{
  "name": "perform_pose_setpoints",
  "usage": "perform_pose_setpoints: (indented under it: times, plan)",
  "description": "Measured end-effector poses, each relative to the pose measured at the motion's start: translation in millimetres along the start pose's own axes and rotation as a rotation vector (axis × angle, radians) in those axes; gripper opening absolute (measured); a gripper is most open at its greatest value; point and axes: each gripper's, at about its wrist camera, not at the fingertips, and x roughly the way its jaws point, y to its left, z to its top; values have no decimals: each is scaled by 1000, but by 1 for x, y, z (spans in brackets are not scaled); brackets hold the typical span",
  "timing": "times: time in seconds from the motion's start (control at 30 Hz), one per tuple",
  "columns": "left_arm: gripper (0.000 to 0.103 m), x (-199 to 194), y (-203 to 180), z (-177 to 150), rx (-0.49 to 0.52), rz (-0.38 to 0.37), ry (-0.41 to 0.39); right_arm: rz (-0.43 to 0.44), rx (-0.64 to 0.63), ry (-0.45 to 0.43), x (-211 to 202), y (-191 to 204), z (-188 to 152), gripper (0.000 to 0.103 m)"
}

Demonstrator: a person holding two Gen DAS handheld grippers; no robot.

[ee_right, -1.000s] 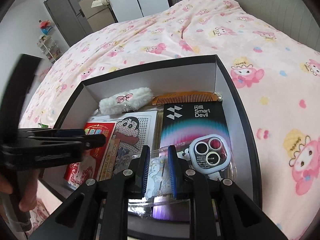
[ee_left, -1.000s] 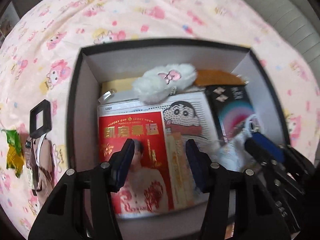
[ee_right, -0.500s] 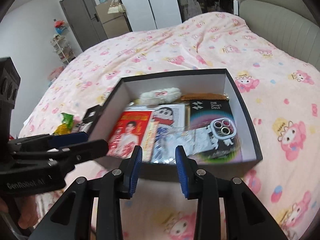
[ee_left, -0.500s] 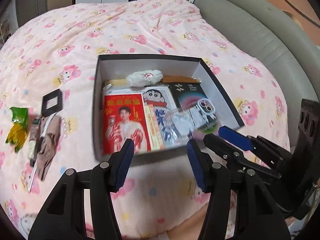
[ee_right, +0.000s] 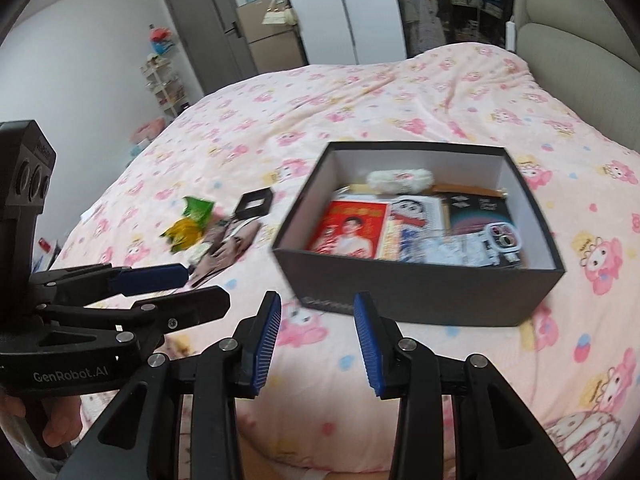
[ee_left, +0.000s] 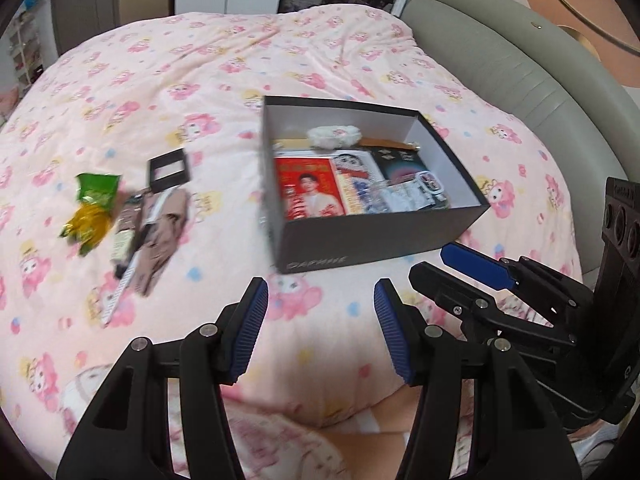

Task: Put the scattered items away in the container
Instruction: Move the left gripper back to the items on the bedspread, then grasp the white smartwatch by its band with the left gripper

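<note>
Most of what you see is the bed [ee_left: 248,72], covered in a pink quilt printed with cartoon characters, with a grey padded headboard [ee_left: 520,64] curving along its right side. On the quilt sits the dark box [ee_left: 384,232] with white inner walls, open at the top and lying ahead of both of your grippers. Inside it, a red printed card [ee_left: 310,188] lies flat at the left, a cartoon-face sheet [ee_left: 356,162] beside it, a black phone-case package [ee_left: 400,162] at the right, a clear phone case [ee_right: 502,238] on top of that package, and a white fluffy hair clip [ee_left: 334,135] with a wooden comb [ee_right: 468,190] along the far wall. Well to the left of the box, the scattered things lie in a loose cluster: a beige folded item [ee_left: 160,236] partly under a slim packet, a green and yellow snack bag [ee_left: 94,208] at the left end, and a small black square frame [ee_left: 168,169] at the far end. Your left gripper [ee_left: 320,332] hangs over bare quilt short of the box, its blue fingers [ee_left: 250,332] standing apart with nothing between them. Your right gripper [ee_right: 316,340] hangs just beside it at the near wall of the box, its fingers [ee_right: 370,344] opening, with nothing between them.
</note>
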Motion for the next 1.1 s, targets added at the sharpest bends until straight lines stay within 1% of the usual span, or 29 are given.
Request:
perform_pose_setpoints:
  times: [0.1,0.2,0.37,0.47,0.5,0.6,0.67,0.77,0.83,0.9,0.93,0.97,1.0,1.07,1.1]
  plan:
    - [56,-11,17,-8,-25,22,-16,1,-42,5,2,22,-1,34]
    - [55,-22,40,-17,-85,38,-37,27,-65,11,9,42,2,34]
    - [56,-33,88,-27,-159,56,-49,128,-94,70,37,78,9,34]
    - [57,-30,121,-29,-218,77,-27,193,-124,112,58,98,13,34]
    - [57,-27,133,-29,-240,90,-13,196,-133,122,64,103,16,34]
    - [57,-18,171,-24,-291,125,20,168,-145,147,86,116,23,34]
    - [57,-10,197,-21,-320,128,43,186,-137,177,101,117,27,34]
    - [57,4,226,-18,-344,110,75,207,-103,246,133,118,32,34]
    - [56,16,242,-17,-364,82,96,201,-102,281,154,120,33,34]
    - [54,34,257,-17,-380,49,138,208,-103,314,171,124,34,34]
    - [51,45,261,-18,-369,34,166,220,-102,332,181,127,34,34]
    - [42,53,263,-18,-357,19,192,226,-105,343,187,130,34,34]
    - [36,62,265,-19,-352,-2,221,229,-110,351,193,132,35,34]
    - [35,80,272,-19,-354,-71,260,212,-114,364,203,136,37,34]
    - [35,87,274,-19,-352,-83,274,206,-116,366,208,138,39,34]
